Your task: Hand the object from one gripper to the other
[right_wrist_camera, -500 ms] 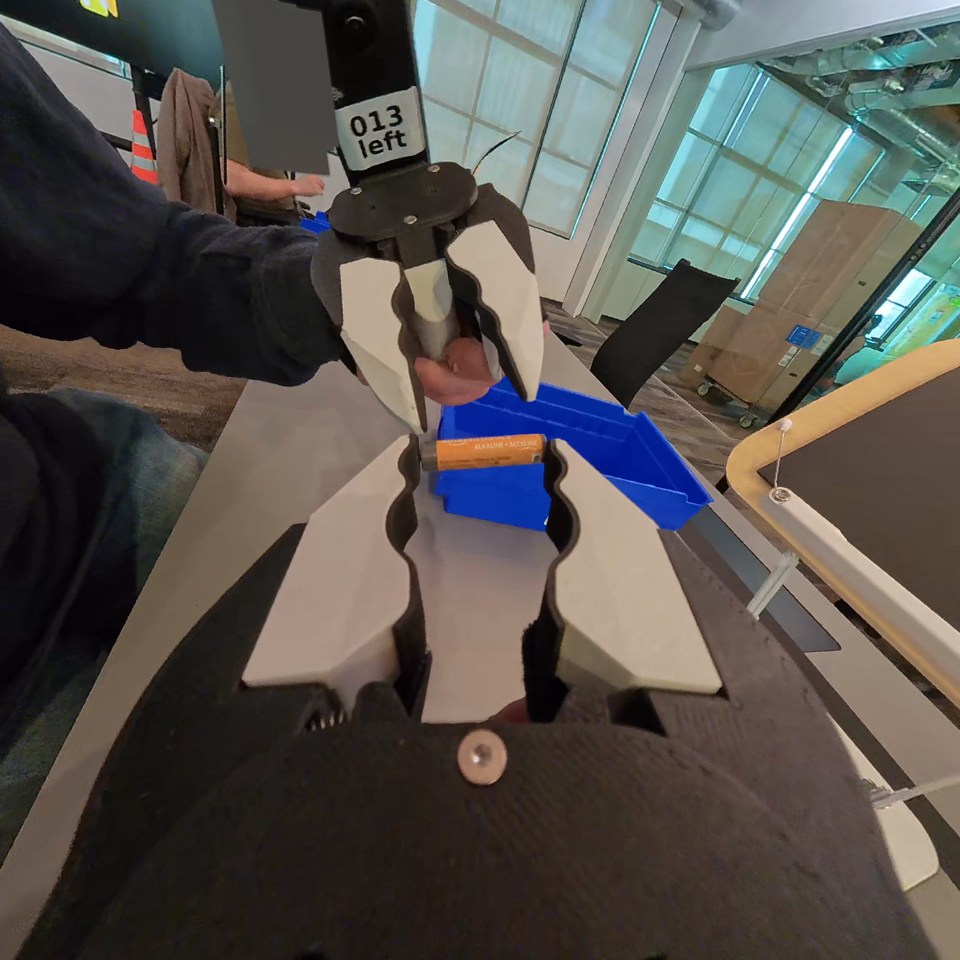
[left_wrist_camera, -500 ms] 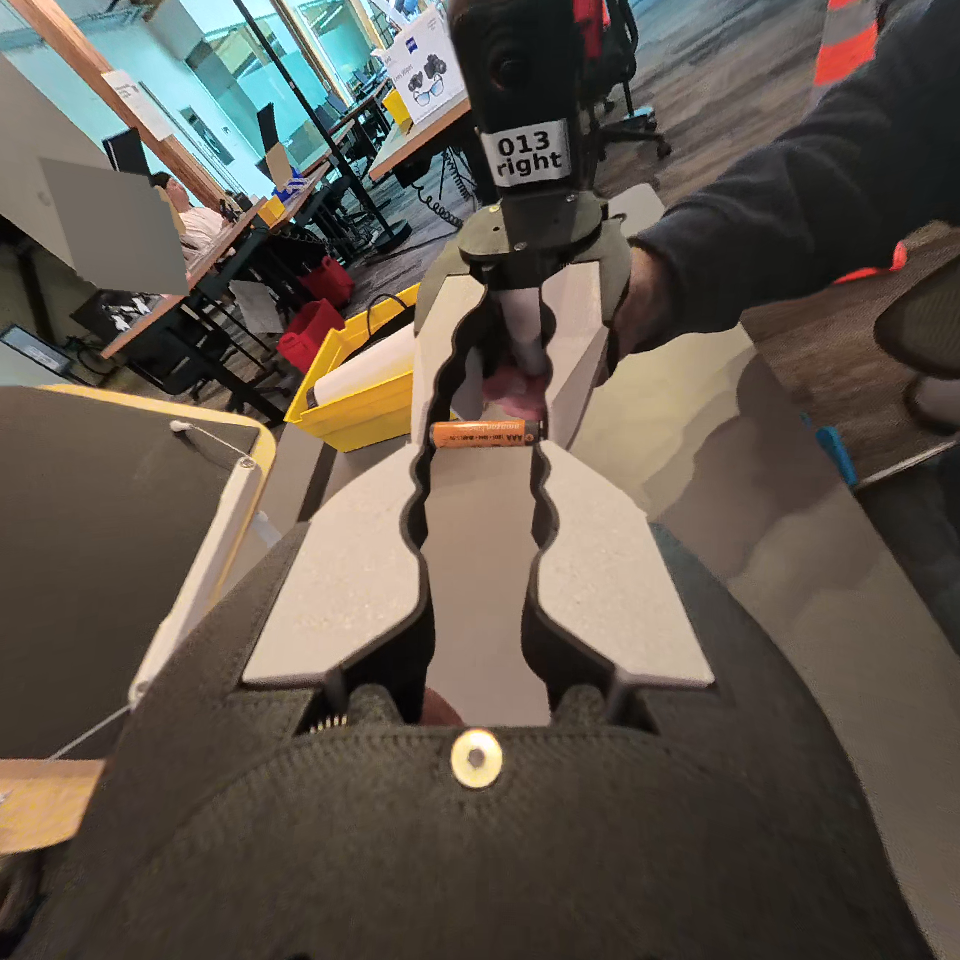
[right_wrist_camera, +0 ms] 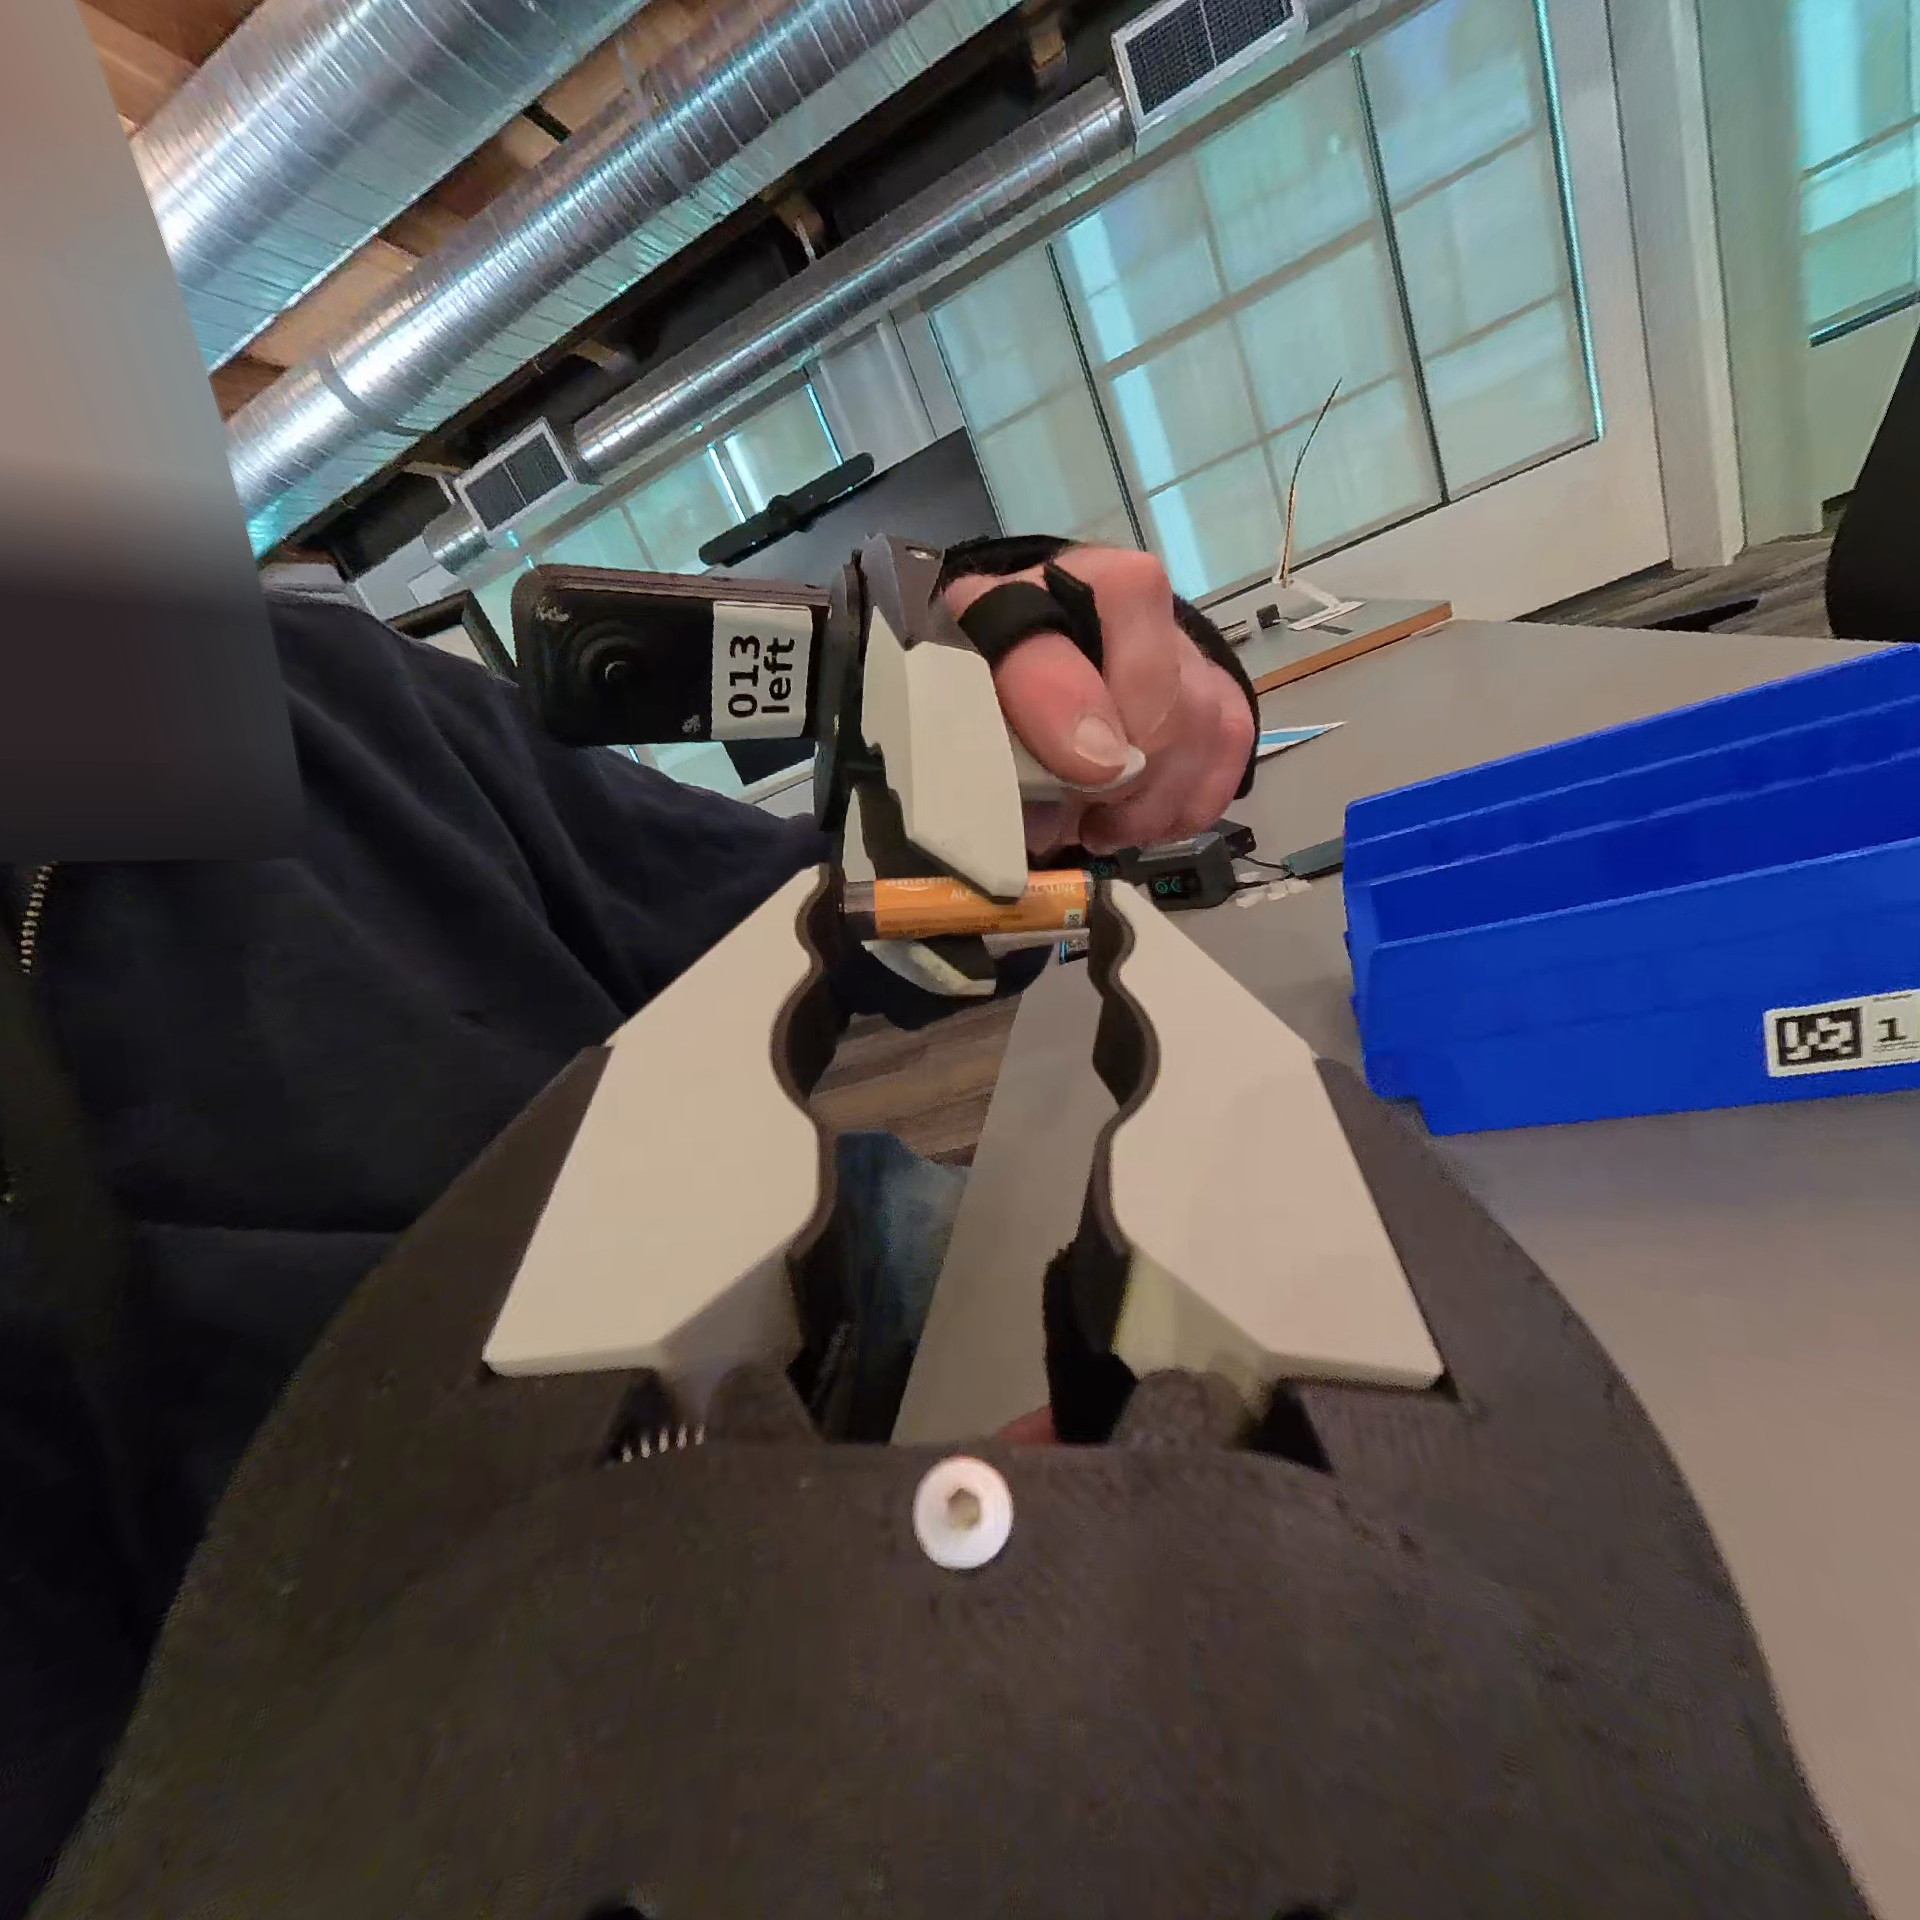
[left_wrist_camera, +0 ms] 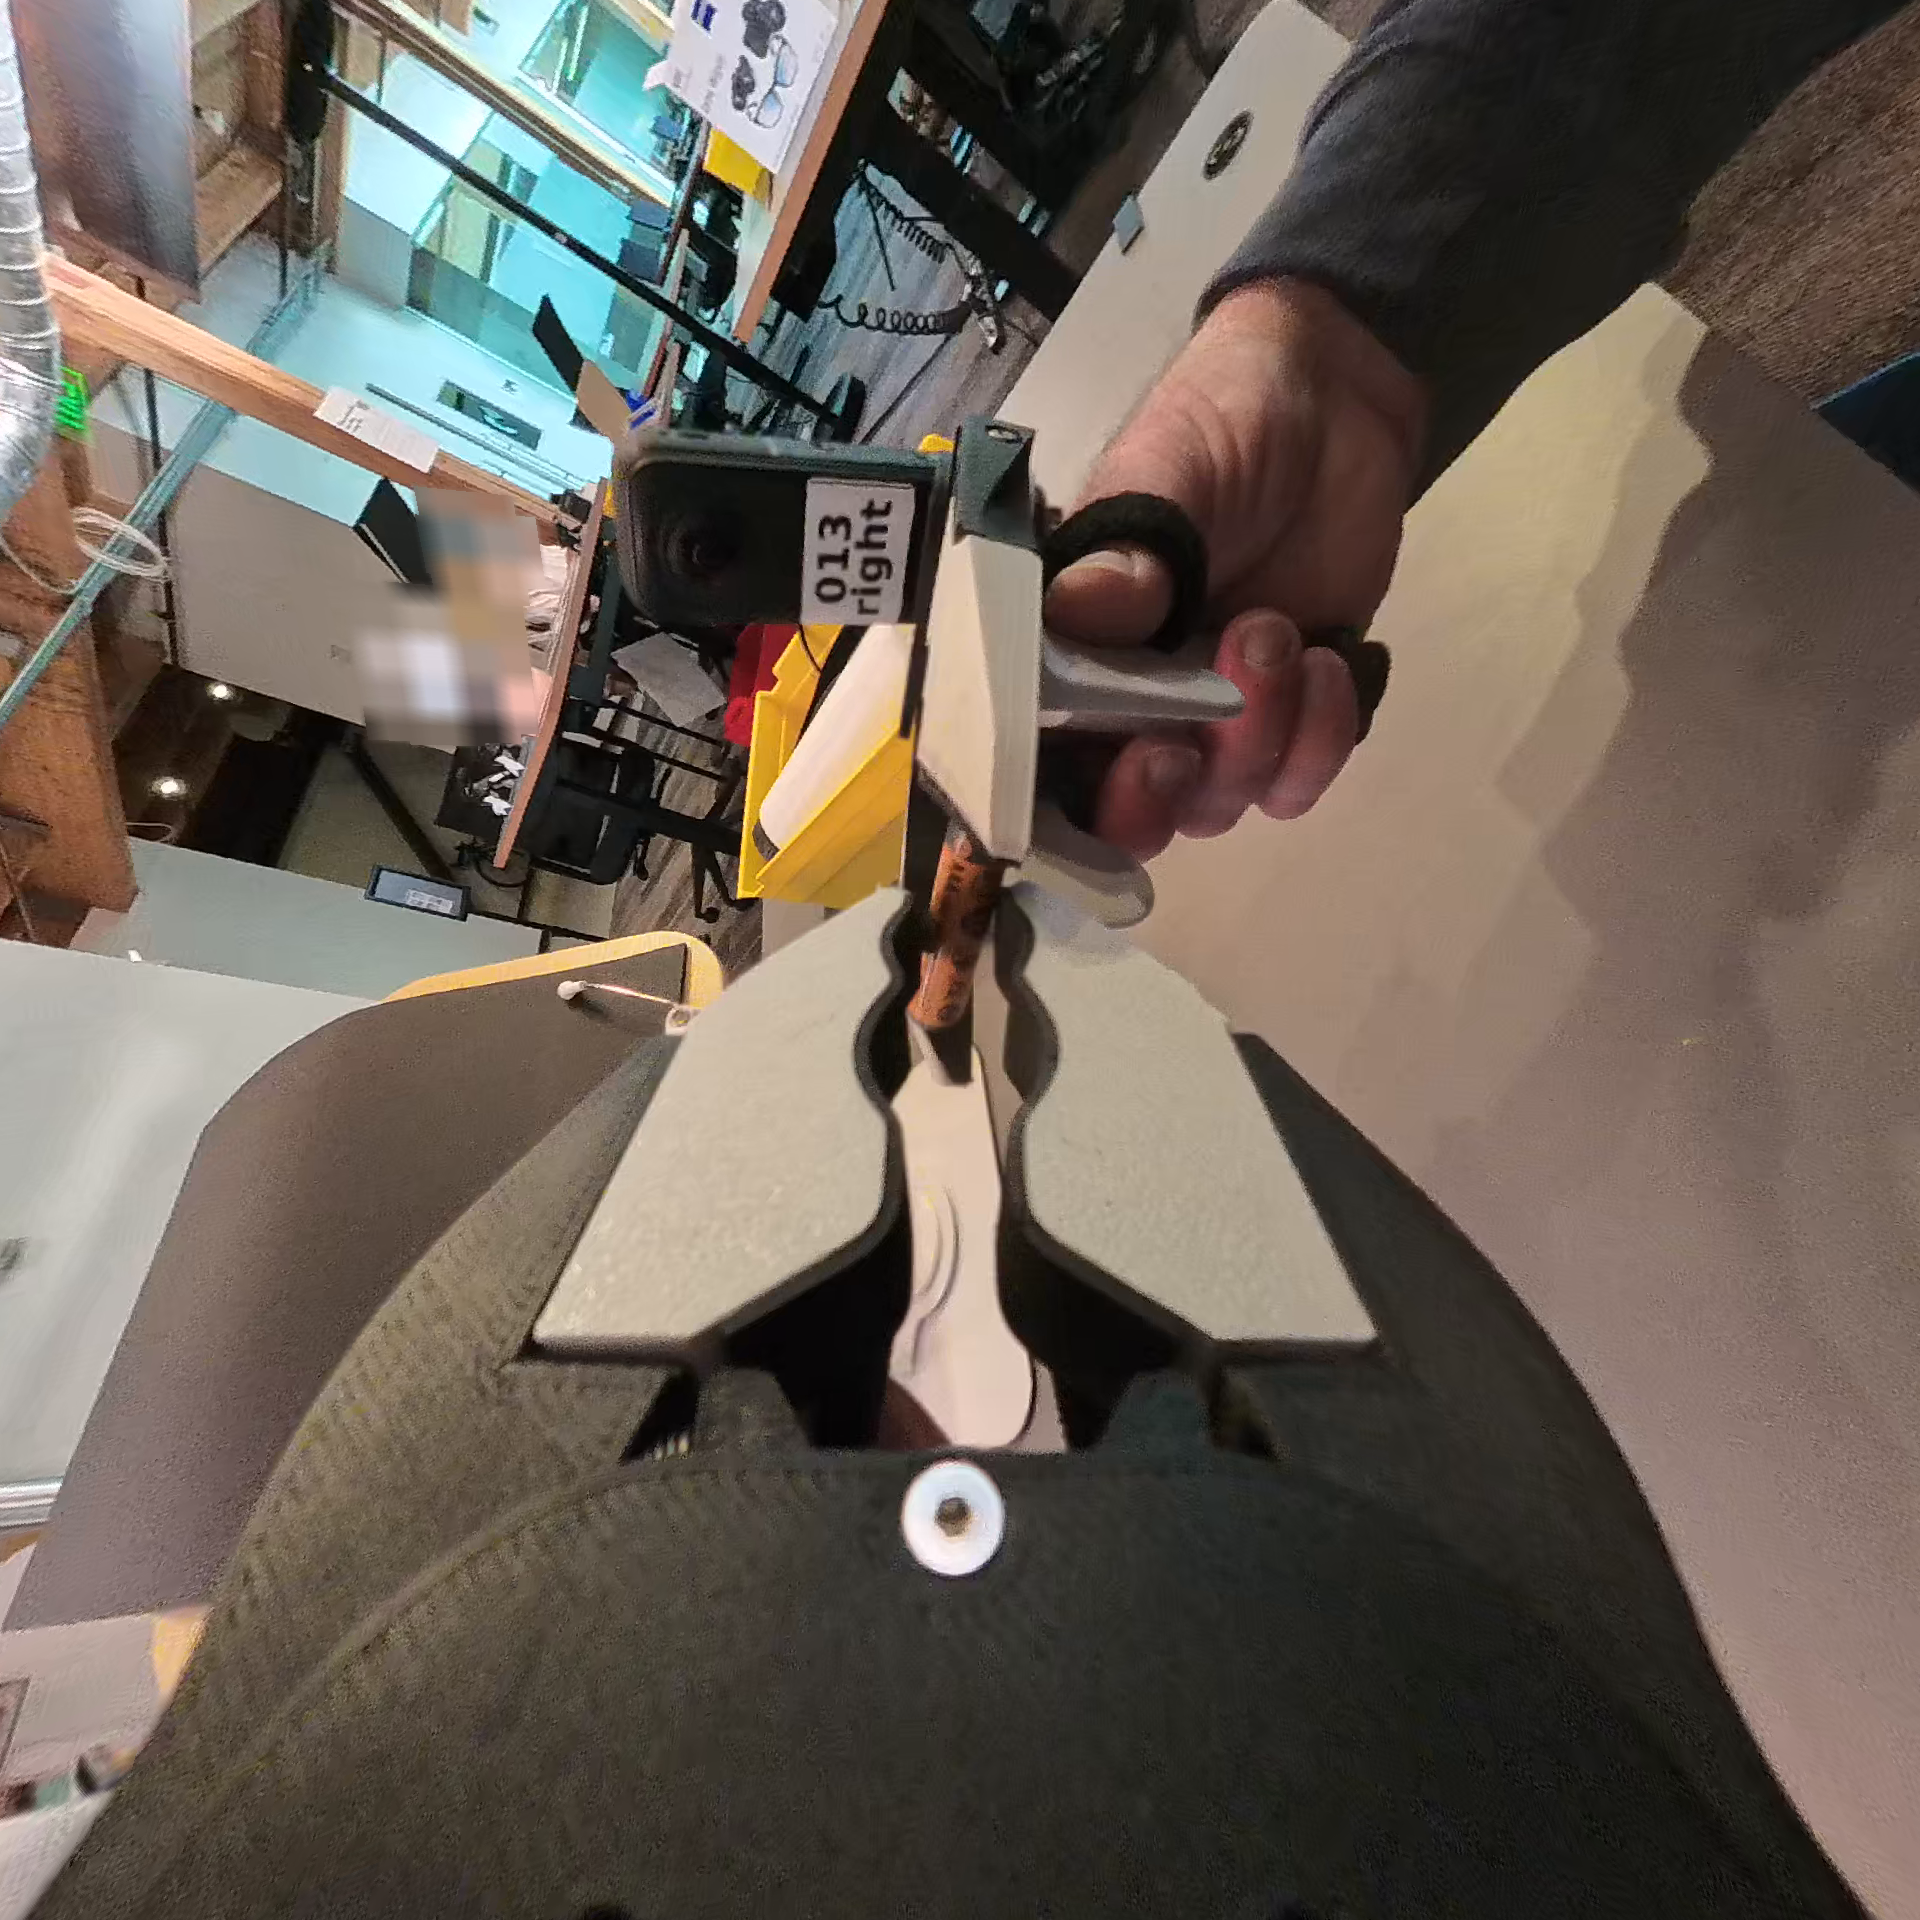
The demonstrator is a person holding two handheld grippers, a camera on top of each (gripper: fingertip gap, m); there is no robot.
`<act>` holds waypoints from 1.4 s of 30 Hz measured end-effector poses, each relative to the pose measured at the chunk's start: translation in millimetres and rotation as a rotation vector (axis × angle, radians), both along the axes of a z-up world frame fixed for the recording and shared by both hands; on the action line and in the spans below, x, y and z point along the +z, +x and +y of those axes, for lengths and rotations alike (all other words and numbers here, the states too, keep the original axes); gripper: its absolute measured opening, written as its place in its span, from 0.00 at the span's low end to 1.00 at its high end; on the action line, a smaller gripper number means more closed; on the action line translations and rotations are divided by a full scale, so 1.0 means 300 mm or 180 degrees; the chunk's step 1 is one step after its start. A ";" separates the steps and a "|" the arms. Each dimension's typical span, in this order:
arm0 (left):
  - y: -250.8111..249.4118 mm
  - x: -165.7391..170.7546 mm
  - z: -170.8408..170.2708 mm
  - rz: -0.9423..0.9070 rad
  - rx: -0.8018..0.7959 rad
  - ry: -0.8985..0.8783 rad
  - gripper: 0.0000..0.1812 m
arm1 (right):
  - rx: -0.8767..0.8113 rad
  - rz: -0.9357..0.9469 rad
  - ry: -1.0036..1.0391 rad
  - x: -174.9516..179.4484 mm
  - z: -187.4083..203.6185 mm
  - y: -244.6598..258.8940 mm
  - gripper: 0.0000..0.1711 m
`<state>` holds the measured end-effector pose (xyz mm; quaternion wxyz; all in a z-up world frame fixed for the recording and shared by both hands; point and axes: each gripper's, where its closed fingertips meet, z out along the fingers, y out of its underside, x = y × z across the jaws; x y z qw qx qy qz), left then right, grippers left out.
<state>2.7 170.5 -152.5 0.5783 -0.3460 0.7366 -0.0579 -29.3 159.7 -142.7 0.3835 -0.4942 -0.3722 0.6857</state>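
— Where are we holding the orange cylindrical battery (right_wrist_camera: 935, 902) right now?

— We are holding it in the air above the edge of the grey worktop (right_wrist_camera: 1558, 1299), well apart from the blue plastic bin (right_wrist_camera: 1621, 935). Our right tool (right_wrist_camera: 966, 914) is pinching it lengthwise, one fingertip pressing on each end cap.

— And the left tool (left_wrist_camera: 951, 930)?

— We are bringing it across the barrel at a right angle to the other one. Its fingers are drawn close together around the middle of the battery, and they seem to be touching it on both sides, so we are judging both tools to be gripping at once.

— How are we expecting it to handle?

— We are treating it as light, rigid and smooth. Its round, glossy sleeve is likely to roll or slide between flat pads, and the end-to-end hold is the shakier one, since the caps are small.

— So where are we taking hold?

— We are taking it across the mid-barrel, seating it in a hollow of the wavy pads, before the right tool lets go.
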 end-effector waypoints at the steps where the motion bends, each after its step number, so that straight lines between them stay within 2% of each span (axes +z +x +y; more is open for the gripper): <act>1: 0.001 0.001 0.002 -0.0042 0.0020 -0.0021 0.07 | -0.0014 0.0012 -0.0036 0.000 0.004 0.001 0.27; 4: -0.002 0.004 0.025 -0.0123 0.0198 -0.0171 0.06 | -0.0252 -0.0071 0.0152 -0.012 0.028 0.009 0.27; 6: -0.007 0.011 0.032 -0.0244 0.0233 -0.0504 0.06 | -0.0530 -0.0254 0.0518 -0.021 0.048 0.023 0.28; 11: -0.017 0.056 0.037 -0.0689 0.0107 -0.2245 0.05 | -0.1474 -0.1198 0.2556 -0.034 0.079 0.043 0.29; 14: -0.016 0.075 0.024 -0.0825 -0.0154 -0.3331 0.05 | -0.1898 -0.1501 0.3537 0.011 0.090 0.049 0.36; 17: -0.023 0.078 0.017 -0.0858 -0.0348 -0.4016 0.05 | -0.2013 -0.1691 0.4160 0.027 0.086 0.042 0.37; 20: -0.026 0.065 0.014 -0.0844 -0.0447 -0.4471 0.05 | -0.1926 -0.1713 0.4396 0.025 0.071 0.025 0.34; 32: -0.014 0.037 -0.022 -0.0658 -0.0666 -0.4883 0.05 | -0.1630 -0.1840 0.4719 0.005 0.061 0.021 0.24; 42: -0.010 0.031 -0.036 -0.0612 -0.0758 -0.5007 0.05 | -0.1428 -0.1726 0.4559 0.001 0.027 0.030 0.26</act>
